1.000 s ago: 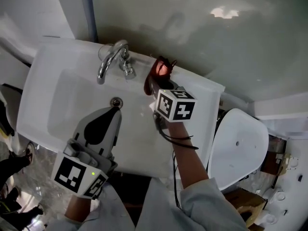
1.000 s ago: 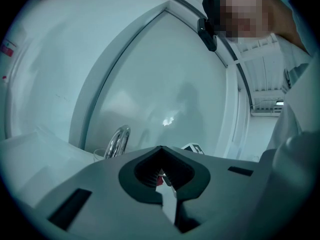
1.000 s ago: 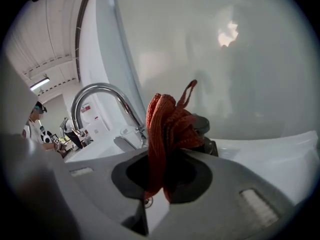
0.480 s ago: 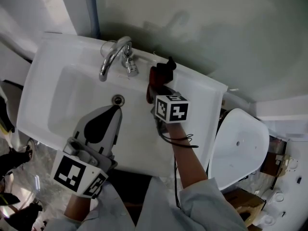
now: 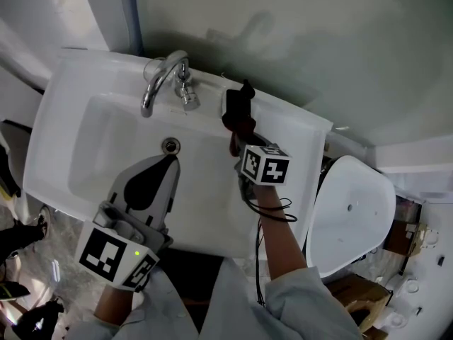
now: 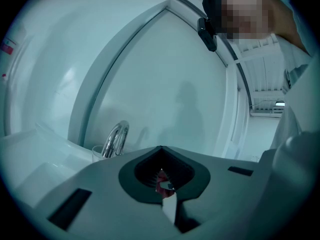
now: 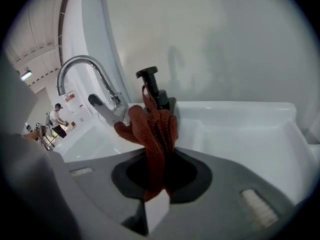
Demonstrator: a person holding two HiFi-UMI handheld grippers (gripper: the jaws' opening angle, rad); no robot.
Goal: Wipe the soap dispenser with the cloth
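The soap dispenser [image 5: 241, 96] stands on the back ledge of the white sink [image 5: 78, 105], right of the tap; its black pump head [image 7: 149, 80] shows upright. A red knitted cloth [image 5: 238, 124] lies against the dispenser's front, below the pump. My right gripper [image 5: 239, 139] is shut on the cloth [image 7: 152, 129], just in front of the dispenser. My left gripper [image 5: 167, 163] hovers over the basin near the drain, jaws together and holding nothing. The dispenser's body is hidden behind the cloth.
A chrome tap [image 5: 164, 81] curves over the basin, with a clear glass [image 5: 153, 69] behind it. The drain [image 5: 170, 146] lies under the left gripper's tip. A white toilet lid [image 5: 352, 211] stands right of the sink. The wall rises close behind the ledge.
My right gripper has drawn back and to the right with the cloth, sliding it down the dispenser so the pump head is uncovered. The left gripper has stayed in place.
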